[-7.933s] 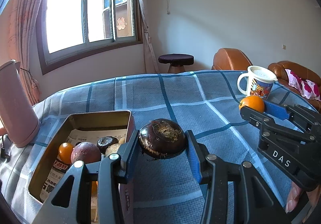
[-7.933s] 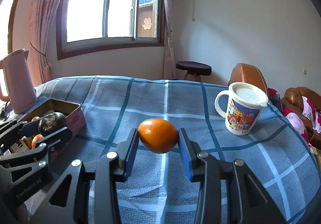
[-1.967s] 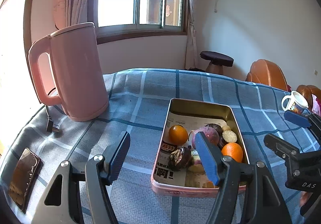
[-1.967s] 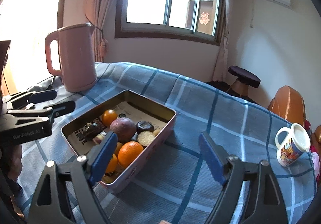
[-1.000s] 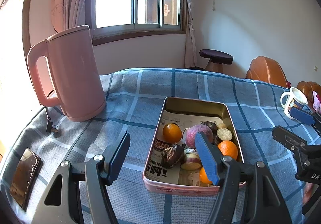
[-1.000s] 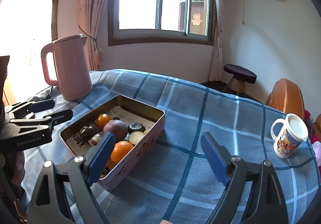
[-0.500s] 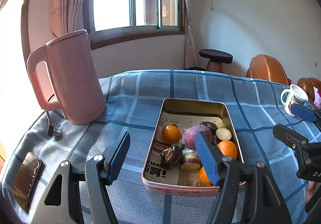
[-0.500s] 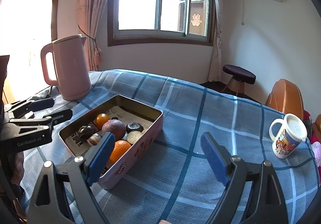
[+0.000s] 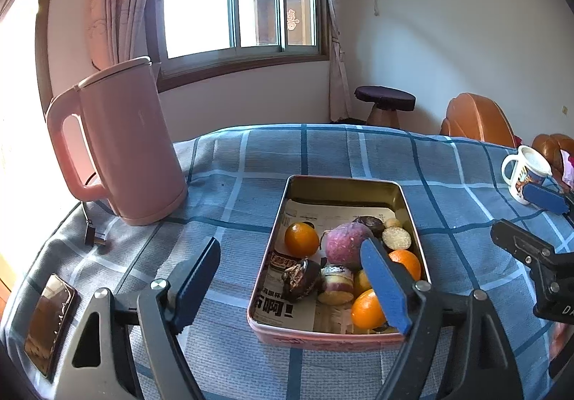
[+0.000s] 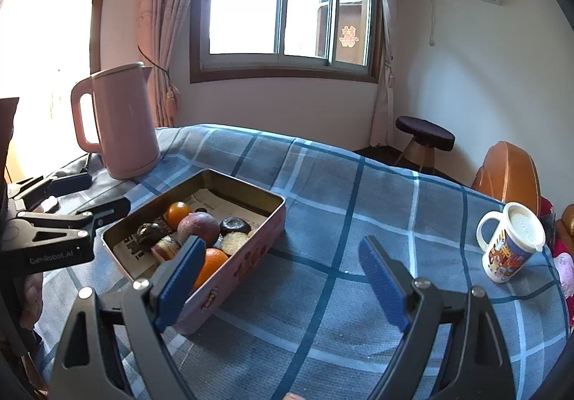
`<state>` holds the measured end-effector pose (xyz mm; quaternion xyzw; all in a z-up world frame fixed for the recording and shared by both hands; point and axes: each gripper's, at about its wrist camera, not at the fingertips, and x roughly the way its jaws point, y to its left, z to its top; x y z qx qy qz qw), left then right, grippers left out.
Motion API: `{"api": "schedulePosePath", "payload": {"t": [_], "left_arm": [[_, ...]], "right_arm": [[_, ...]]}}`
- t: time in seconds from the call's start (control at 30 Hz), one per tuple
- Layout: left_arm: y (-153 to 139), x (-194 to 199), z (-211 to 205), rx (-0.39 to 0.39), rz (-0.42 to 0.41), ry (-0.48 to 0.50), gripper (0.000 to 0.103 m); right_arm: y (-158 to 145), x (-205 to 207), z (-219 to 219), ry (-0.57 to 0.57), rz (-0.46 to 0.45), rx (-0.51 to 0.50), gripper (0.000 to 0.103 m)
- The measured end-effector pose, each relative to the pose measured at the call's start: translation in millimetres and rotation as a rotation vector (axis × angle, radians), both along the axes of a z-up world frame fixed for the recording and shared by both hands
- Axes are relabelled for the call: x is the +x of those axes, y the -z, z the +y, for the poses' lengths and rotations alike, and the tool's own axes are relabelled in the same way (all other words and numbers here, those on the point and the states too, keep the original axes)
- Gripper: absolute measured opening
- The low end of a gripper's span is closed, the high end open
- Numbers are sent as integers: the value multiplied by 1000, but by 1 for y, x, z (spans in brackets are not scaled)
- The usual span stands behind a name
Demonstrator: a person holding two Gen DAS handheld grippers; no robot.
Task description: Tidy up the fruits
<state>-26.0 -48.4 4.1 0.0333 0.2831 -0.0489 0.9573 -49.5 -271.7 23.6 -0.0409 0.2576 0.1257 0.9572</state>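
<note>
A metal tin lined with newspaper sits on the blue checked tablecloth. It holds several fruits: an orange, a purple round fruit, a dark shrivelled fruit and more oranges. My left gripper is open and empty, held above the tin's near left side. My right gripper is open and empty, above the cloth right of the tin.
A pink kettle stands left of the tin, its plug on the cloth. A phone lies at the near left edge. A printed mug stands far right. A stool and brown chairs are beyond the table.
Both grippers, which held a dark fruit and an orange earlier, are open and empty. Over the last second both views drifted only slightly; the tin sits a little nearer.
</note>
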Motion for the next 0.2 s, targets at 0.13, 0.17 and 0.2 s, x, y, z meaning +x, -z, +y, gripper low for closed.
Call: {"api": "schedulePosePath", "payload": {"t": [0.13, 0.17, 0.2], "left_arm": [[-1, -2, -3, 8, -8, 4, 82], [-1, -3, -4, 12, -7, 6, 82], [-2, -3, -5, 10, -6, 14, 82]], "right_arm": [[2, -3, -8, 11, 6, -1, 90], [2, -3, -10, 16, 7, -3, 90], [3, -4, -13, 22, 9, -8, 90]]}}
